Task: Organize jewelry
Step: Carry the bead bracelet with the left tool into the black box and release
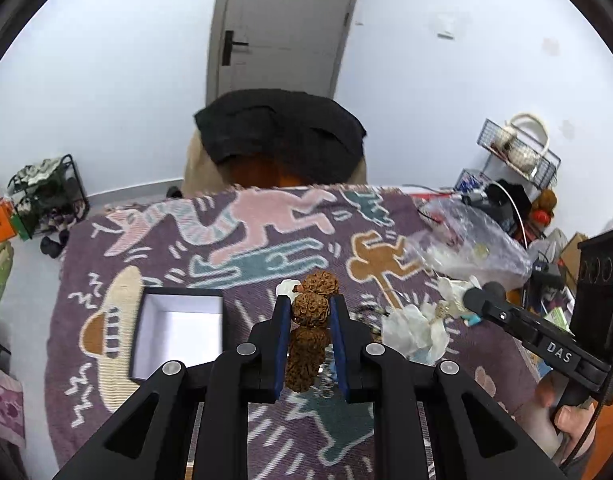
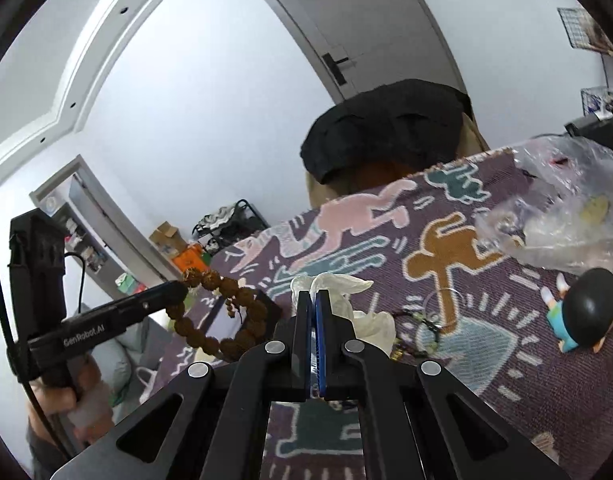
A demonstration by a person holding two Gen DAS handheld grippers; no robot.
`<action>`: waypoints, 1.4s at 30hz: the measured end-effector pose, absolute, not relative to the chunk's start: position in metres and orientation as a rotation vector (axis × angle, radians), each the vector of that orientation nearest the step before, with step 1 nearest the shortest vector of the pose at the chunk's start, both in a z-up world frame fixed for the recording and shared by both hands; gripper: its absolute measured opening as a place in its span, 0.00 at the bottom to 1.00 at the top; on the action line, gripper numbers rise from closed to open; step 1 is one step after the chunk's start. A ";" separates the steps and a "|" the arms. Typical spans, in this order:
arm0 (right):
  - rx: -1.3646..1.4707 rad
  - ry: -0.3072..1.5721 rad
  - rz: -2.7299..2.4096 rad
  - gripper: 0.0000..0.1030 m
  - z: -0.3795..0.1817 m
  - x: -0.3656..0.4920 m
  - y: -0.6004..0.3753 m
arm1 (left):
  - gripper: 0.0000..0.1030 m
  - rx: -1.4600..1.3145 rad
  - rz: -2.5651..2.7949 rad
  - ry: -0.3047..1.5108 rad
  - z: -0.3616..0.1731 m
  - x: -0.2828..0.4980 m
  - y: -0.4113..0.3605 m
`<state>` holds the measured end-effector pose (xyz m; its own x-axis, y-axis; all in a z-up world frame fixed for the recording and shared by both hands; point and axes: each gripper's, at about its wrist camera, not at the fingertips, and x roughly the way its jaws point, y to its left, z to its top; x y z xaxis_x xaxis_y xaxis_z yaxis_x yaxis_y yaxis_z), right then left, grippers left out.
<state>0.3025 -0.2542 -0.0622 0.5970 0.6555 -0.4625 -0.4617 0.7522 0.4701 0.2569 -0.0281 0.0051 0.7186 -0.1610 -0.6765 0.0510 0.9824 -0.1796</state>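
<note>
The rough brown bead bracelet (image 1: pixel 310 312) is clamped by only a few beads in the left gripper (image 1: pixel 309 305), above the rug beside the open white-lined box (image 1: pixel 178 330); the right gripper (image 2: pixel 314 300) is closed on white tissue (image 2: pixel 338 286); the dangling loop could be snagged or dropped short of the box if the grip slips.

You face a grey door (image 1: pixel 284 28) in a pale wall (image 1: pixel 106 100). Below the door, a chair (image 1: pixel 280 140) draped in black stands behind the table (image 1: pixel 146 248). Left of the door, a black shoe rack (image 1: pixel 46 196) sits on the floor.
</note>
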 end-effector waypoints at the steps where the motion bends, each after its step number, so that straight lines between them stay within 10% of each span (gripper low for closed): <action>1: 0.315 0.659 0.667 0.03 -0.061 0.301 -0.251 | 0.20 -0.159 -0.107 0.756 0.007 0.256 -0.021; 25: 0.194 0.695 0.804 0.03 -0.054 0.304 -0.133 | 0.20 -0.313 -0.008 0.776 -0.045 0.270 0.082; 27: 0.192 0.701 0.803 0.03 -0.055 0.307 -0.127 | 0.24 -0.325 -0.003 0.787 -0.047 0.274 0.083; 32: 0.193 0.720 0.820 0.03 -0.058 0.315 -0.111 | 0.70 -0.361 0.043 0.739 -0.045 0.266 0.100; 42: 0.166 0.734 0.880 0.03 -0.058 0.322 -0.055 | 0.70 -0.376 0.114 0.735 -0.046 0.241 0.146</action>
